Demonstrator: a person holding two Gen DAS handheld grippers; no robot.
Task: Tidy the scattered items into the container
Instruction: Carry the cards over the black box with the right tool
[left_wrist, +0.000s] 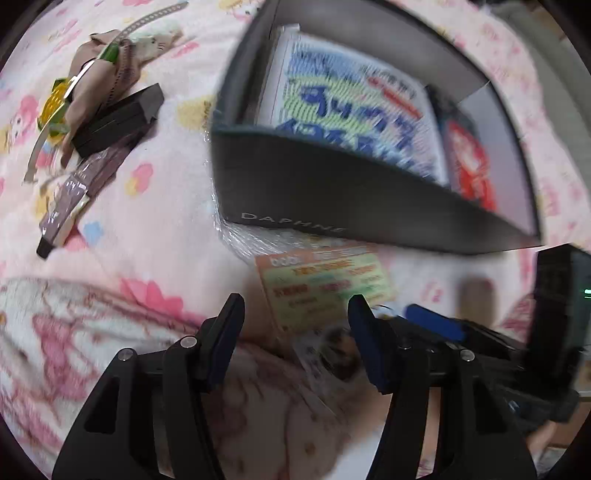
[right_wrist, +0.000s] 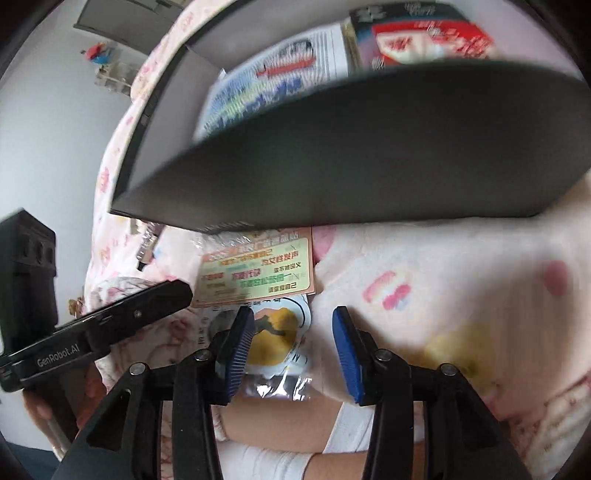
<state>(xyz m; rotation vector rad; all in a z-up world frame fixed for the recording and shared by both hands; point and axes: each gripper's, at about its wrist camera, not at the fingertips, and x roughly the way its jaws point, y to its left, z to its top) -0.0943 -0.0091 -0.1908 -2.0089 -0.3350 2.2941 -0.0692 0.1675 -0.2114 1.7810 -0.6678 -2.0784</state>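
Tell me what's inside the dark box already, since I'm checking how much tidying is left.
The dark box holds a blue-and-green printed packet and a red packet beside it. The near wall hides their lower parts and anything beneath them.

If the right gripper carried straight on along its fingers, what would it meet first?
Most likely the snack packet printed with yellow food: it lies on the blanket just beyond the right gripper, whose jaws stand open with nothing pressed between them. Depth is hard to judge; the orange card lies further on.
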